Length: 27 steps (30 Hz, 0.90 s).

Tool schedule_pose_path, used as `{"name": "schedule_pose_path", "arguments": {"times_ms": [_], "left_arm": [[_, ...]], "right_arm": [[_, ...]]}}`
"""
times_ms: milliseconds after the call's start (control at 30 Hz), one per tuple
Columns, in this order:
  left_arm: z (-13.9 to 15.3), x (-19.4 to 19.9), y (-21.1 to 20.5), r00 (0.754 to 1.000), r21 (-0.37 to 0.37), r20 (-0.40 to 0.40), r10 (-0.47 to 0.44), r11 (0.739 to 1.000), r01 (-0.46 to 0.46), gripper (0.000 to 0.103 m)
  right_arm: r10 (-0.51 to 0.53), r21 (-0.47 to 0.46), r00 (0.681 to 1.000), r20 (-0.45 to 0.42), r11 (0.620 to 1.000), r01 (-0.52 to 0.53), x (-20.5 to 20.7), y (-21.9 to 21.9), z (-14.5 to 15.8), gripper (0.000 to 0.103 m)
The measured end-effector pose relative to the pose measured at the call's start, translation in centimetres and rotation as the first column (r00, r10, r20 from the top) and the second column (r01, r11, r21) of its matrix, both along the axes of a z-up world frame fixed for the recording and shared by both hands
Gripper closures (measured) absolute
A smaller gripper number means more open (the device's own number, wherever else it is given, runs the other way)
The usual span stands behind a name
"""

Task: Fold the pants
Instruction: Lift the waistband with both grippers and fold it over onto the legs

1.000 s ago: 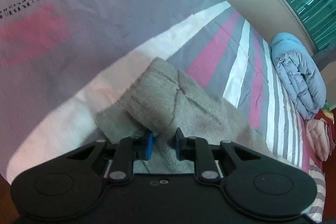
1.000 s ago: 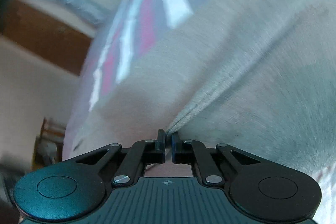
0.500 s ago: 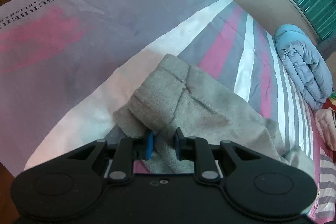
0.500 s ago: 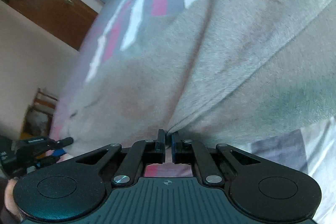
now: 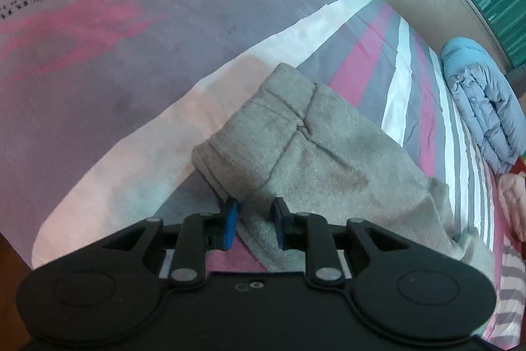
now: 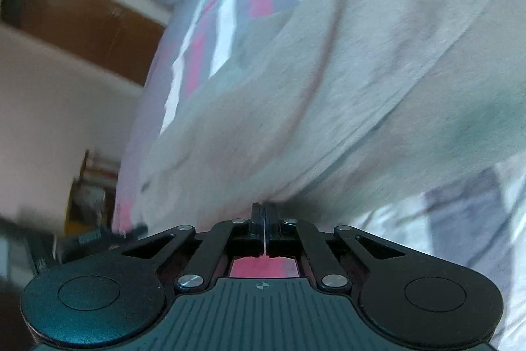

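1. Grey fleece pants (image 5: 315,153) lie on a bed (image 5: 138,81) covered by a sheet with lilac, pink, white and grey stripes. They are folded over; the cuffed end points away from the camera and rests across a pale band of the sheet.
2. Left gripper (image 5: 254,221): the blue-padded jaws have just been opening. A fold of the pants' near edge sits between them. A gap shows beside the fabric at the left pad (image 5: 231,219); the grip looks released, pads no longer pressing.
3. Right gripper (image 6: 264,219): jaws clenched together, only a hairline slit between them. The tips sit right at the lower edge of the pants (image 6: 345,81). This view is blurred, and no cloth can be made out between the pads.
4. In the right wrist view the pants fill most of the frame, and striped sheet shows beyond and below them.
5. A rolled blue quilt (image 5: 476,101) lies at the far side of the bed, well apart from the pants.
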State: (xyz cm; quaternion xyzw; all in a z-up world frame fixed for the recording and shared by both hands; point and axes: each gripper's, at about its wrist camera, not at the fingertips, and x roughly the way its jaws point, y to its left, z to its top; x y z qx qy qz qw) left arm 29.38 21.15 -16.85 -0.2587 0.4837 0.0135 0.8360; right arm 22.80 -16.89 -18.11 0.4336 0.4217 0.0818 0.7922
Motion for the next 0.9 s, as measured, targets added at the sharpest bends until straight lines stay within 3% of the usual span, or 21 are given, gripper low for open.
{"name": "schedule_pose_path", "arguments": {"times_ms": [33,300,367,433,467,533,567,633,700,800,900], "left_arm": [[-0.2,0.0,0.0,1.000,0.000,-0.004,0.004,1.000,-0.004,0.082],[-0.7,0.2,0.4,1.000,-0.002,-0.019,0.012,1.000,-0.012,0.073],[-0.9,0.3,0.4,1.000,-0.005,-0.023,0.010,1.000,-0.010,0.070],[-1.0,0.2,0.4,1.000,-0.029,-0.025,0.015,0.999,-0.015,0.070],[-1.1,0.1,0.4,1.000,-0.051,-0.027,0.015,0.999,-0.016,0.070],[-1.3,0.0,0.3,0.999,-0.095,-0.028,0.015,0.995,-0.018,0.065],[-1.3,0.0,0.3,0.999,-0.105,-0.027,0.021,0.994,-0.024,0.064],[-1.4,0.1,0.4,0.999,-0.130,-0.023,0.043,0.990,-0.046,0.061],[-1.7,0.2,0.7,0.997,-0.165,-0.033,0.075,0.983,-0.079,0.061],[-2.2,0.5,0.8,0.994,-0.184,-0.046,0.102,0.977,-0.109,0.061],[-1.4,-0.1,0.6,0.990,-0.145,-0.023,0.142,0.979,-0.144,0.076]], "right_arm": [[-0.014,-0.005,1.000,-0.001,1.000,0.014,0.1,-0.3,0.1,0.102],[-0.058,0.064,0.990,-0.128,0.996,0.067,1.3,-2.4,-2.0,0.099],[-0.061,0.017,0.992,-0.109,0.998,0.063,1.0,-2.6,-1.4,0.086],[-0.104,0.027,0.988,-0.113,0.994,0.108,0.1,-4.4,-1.4,0.077],[-0.113,0.048,0.988,-0.102,0.992,0.118,0.2,-4.7,-1.4,0.058],[-0.116,0.051,0.991,-0.073,0.992,0.120,0.3,-4.8,-1.0,0.033],[-0.120,0.042,0.991,-0.066,0.991,0.123,0.2,-4.9,-0.7,0.031],[-0.127,0.027,0.990,-0.064,0.991,0.129,0.7,-4.5,-0.7,0.032],[-0.162,0.024,0.985,-0.067,0.986,0.164,1.2,-4.2,-1.1,0.038],[-0.191,0.026,0.979,-0.070,0.981,0.193,1.9,-4.0,-1.6,0.061],[-0.209,0.080,0.973,-0.095,0.973,0.217,2.2,-4.1,-2.6,0.088]]}}
